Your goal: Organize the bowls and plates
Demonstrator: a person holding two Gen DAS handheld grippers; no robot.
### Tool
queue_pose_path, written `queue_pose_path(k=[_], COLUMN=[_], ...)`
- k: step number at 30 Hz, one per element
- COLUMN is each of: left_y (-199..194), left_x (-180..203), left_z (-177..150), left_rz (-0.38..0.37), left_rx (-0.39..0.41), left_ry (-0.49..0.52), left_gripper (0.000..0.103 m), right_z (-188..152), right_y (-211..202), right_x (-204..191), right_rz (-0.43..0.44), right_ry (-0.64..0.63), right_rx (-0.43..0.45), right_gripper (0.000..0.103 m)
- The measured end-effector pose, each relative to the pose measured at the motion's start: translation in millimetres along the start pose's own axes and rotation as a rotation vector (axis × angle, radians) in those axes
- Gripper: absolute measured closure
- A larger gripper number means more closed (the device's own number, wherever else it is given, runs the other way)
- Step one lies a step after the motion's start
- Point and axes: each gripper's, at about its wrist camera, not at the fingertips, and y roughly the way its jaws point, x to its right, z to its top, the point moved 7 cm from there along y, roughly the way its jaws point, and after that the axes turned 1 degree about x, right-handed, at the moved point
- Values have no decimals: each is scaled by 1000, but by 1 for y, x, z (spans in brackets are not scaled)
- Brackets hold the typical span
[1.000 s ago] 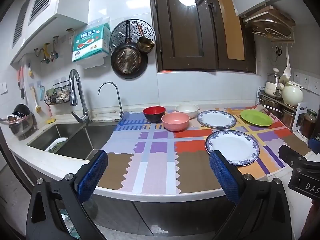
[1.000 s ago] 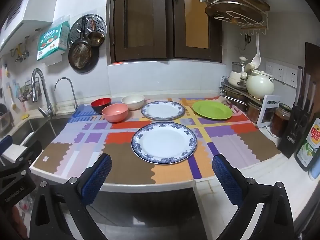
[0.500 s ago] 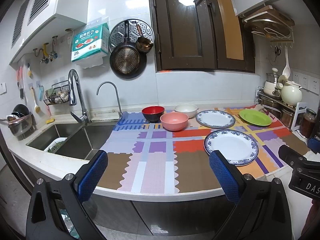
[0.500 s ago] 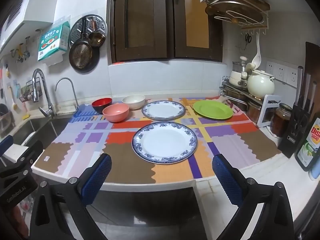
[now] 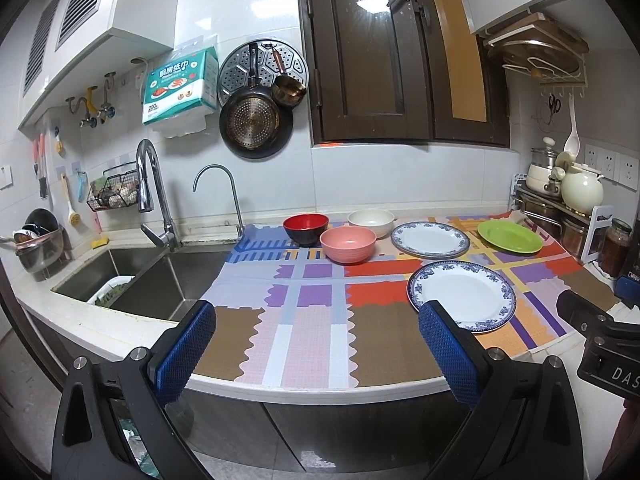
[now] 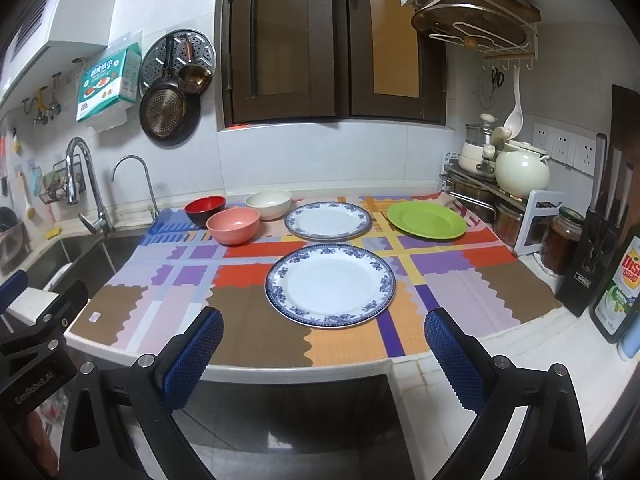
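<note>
The near blue-rimmed plate lies flat on the patchwork mat, at the centre of my right view and at the right of my left view. Behind it, higher in the frame, sits a second blue-rimmed plate, with the green plate to its right; the two are apart from each other. To the left of the far plate stand three bowls close together: the white bowl just beside the plate, the pink bowl in front and left of it, and the red bowl at the far left. All three stand upright and none is stacked.

My right claw is released, its blue pads wide apart at the bottom of the frame, grasping nothing, in front of the counter edge. My left claw is likewise spread wide and grasps nothing, low in its frame before the counter edge.

Outward, the sink fills the left of the left view, with a tall faucet behind it. A pan hangs on the wall at upper centre-left, and a cream pot sits on a rack at the right.
</note>
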Motion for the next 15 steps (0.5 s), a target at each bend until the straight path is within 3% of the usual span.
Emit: queue_pose_path(k=[15], left_y=[1], left_x=[3], left_z=[0], left_rz=[-9], left_rx=[-3], left_ry=[7], left_gripper=[0], right_z=[1], right_y=[-1], right_x=[1], right_rz=[1], right_ry=[0], right_rx=[-9], right_gripper=[1])
